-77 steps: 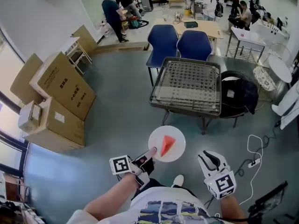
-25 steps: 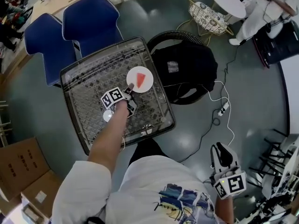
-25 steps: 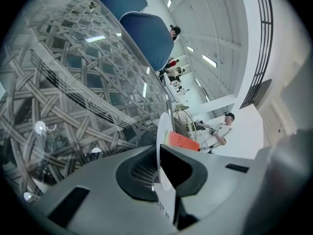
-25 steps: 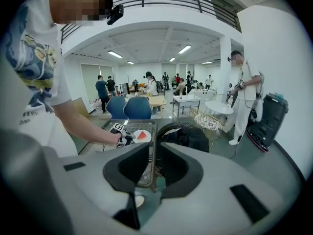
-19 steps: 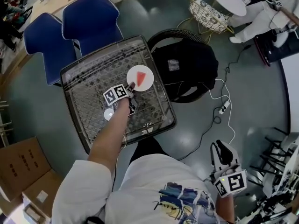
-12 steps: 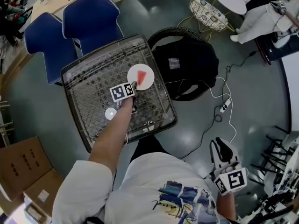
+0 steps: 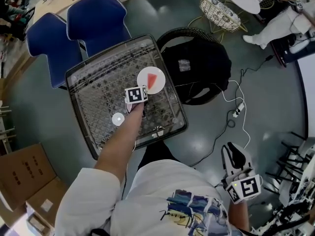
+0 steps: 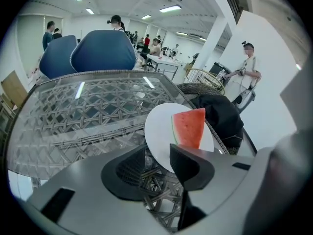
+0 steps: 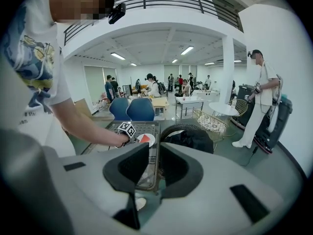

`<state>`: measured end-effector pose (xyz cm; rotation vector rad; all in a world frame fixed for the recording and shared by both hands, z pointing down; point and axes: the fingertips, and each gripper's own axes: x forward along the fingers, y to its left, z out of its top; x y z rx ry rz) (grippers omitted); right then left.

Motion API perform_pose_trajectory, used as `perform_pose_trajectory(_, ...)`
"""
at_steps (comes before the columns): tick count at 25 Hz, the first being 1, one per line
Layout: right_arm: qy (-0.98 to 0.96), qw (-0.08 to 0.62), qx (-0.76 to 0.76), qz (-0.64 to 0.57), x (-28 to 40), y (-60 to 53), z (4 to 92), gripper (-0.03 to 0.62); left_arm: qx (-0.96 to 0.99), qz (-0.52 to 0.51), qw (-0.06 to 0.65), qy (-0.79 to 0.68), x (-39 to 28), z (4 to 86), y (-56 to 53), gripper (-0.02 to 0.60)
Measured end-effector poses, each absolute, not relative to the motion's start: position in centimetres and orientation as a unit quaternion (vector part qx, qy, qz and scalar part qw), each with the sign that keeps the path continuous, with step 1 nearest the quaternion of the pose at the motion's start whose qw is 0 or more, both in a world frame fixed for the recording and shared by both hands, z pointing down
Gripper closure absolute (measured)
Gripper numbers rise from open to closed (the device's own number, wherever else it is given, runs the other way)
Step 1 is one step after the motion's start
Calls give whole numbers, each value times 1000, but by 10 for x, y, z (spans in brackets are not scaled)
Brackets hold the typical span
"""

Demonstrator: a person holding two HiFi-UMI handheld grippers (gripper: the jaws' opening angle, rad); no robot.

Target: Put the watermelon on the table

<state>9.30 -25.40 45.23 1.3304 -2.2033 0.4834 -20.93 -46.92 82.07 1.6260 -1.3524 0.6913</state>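
left tool (image 8: 155,166) opening around rim of watermelon (image 8: 188,128) plate (image 8: 159,131) on table (image 8: 73,116); right tool (image 9: 152,168) open, empty.

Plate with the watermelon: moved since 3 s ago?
Yes. The plate now rests on the table near its right edge; earlier it hung over the floor, short of it.

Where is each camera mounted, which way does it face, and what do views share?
Head view: head-mounted, facing down at the table; arm, shirt, left gripper, right gripper.
Left gripper view: on left gripper, toward watermelon; opening jaws flank the plate rim.
Right gripper view: on right gripper, toward the table; open empty jaws.
Shared: all show the watermelon.
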Motion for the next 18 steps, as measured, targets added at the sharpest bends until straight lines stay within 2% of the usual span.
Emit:
perform_pose_trajectory(6, -821, 254, 480, 174, 94, -253, 456, 520, 660, 267, 432, -553, -223, 803, -460, 437)
perform_pose_trajectory(12, -849, 241, 442, 162, 93, -250, 456, 520, 683, 208, 419, -560, -228, 759, -426, 442)
perform_pose_trajectory(14, -862, 235, 421, 156, 94, -250, 457, 520, 692, 191, 415, -559, -227, 738, -407, 483)
perform_pose_trajectory(16, -876, 231, 396, 148, 97, -249, 457, 520, 698, 174, 412, -560, -221, 717, -382, 554)
perform_pose_trajectory(18, -893, 225, 365, 137, 101, -246, 457, 520, 703, 158, 409, -560, -210, 695, -355, 572)
